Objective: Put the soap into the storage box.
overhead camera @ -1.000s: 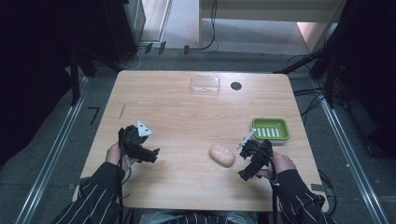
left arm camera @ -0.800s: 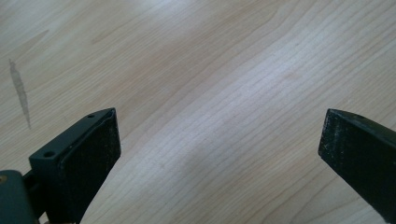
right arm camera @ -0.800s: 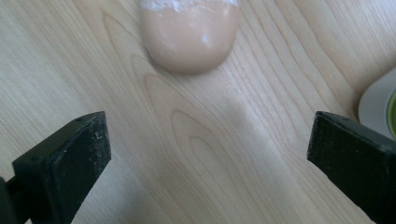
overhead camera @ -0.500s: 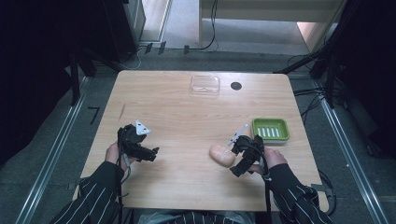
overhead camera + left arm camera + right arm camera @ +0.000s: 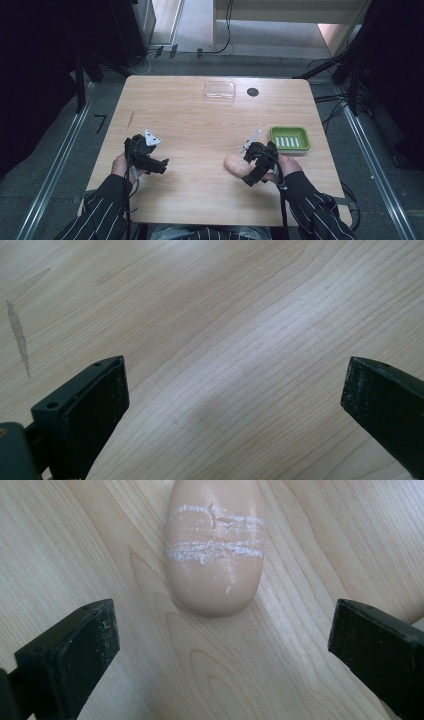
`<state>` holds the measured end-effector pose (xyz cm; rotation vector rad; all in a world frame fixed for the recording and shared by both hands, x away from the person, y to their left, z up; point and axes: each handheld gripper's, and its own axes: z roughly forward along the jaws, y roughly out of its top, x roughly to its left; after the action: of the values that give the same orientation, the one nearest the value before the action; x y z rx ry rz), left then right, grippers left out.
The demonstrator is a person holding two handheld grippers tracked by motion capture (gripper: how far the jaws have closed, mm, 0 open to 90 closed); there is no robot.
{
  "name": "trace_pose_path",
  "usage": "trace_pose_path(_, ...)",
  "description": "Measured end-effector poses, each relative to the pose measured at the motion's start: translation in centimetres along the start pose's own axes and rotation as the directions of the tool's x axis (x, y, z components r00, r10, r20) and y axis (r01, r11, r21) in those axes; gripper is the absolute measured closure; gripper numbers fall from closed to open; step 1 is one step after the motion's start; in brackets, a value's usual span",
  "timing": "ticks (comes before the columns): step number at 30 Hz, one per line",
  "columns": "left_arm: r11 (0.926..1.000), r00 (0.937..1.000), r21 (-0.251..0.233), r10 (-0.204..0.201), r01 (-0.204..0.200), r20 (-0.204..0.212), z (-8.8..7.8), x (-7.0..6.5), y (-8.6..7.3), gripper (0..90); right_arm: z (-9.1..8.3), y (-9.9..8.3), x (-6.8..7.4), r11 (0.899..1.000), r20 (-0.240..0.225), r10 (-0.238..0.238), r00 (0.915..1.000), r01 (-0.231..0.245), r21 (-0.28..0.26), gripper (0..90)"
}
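High view: a pale wooden table (image 5: pixel 200 125) stands on grey floor among dark racks and cables. The peach soap bar (image 5: pixel 235 164) lies at the right gripper (image 5: pixel 248 167).

Left gripper view: the left gripper (image 5: pixel 235 390) gapes over bare wood grain.

Right gripper view: jaws spread wide, the scratched soap just ahead.

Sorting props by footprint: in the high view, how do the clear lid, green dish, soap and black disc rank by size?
1. Green dish and clear lid: look alike, so unranked.
2. Soap, though the right tool covers part of it.
3. Black disc, clearly the smallest.
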<state>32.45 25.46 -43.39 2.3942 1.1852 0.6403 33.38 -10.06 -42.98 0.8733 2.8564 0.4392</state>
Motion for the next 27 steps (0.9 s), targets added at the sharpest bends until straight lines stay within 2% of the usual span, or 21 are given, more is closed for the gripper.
trace_pose_path(2, 0.9999, 0.9999, -0.001, -0.01, 0.01, -0.001, 0.0, 0.2, -0.1, 0.0, 0.2, 0.1, -0.4, 1.0, 0.01, 0.018, 0.9998, -0.018, -0.014, 0.1)
trace_pose_path(7, 1.0, 1.0, -0.003, 0.002, -0.002, 0.006, 0.1, 0.1, 0.1, 0.0, 0.4, 0.5, -0.9, 0.999, 0.007, 0.039, 0.9992, -0.039, -0.009, 0.1)
trace_pose_path(11, 0.9999, 0.9999, -0.015, 0.009, -0.009, 0.011, 0.0, -0.1, 0.3, 0.0, 1.0, 1.1, -0.7, 0.998, 0.007, 0.067, 0.9977, -0.067, 0.02, 0.2)
trace_pose_path(18, 0.9996, 0.9997, -0.016, 0.021, -0.021, 0.012, 0.0, -0.3, 0.5, 0.0, 1.6, 2.2, -0.7, 0.996, 0.002, 0.085, 0.9964, -0.085, 0.042, 0.2)
trace_pose_path(24, 0.9997, 0.9998, -0.017, 0.015, -0.015, 0.01, -0.1, -0.2, 0.3, 0.0, 2.0, 2.8, -0.5, 0.996, -0.011, 0.074, 0.9972, -0.073, 0.056, 0.2)
trace_pose_path(25, 0.9998, 0.9998, -0.016, 0.015, -0.015, 0.009, -0.1, -0.2, 0.3, 0.0, 2.2, 3.0, -0.4, 0.997, -0.017, 0.057, 0.9982, -0.056, 0.061, 0.6)
trace_pose_path(27, 0.9998, 0.9998, -0.014, 0.016, -0.016, 0.011, -0.1, -0.2, 0.3, 0.0, 2.4, 3.1, -0.3, 0.996, -0.009, 0.058, 0.9983, -0.057, 0.063, 0.8)
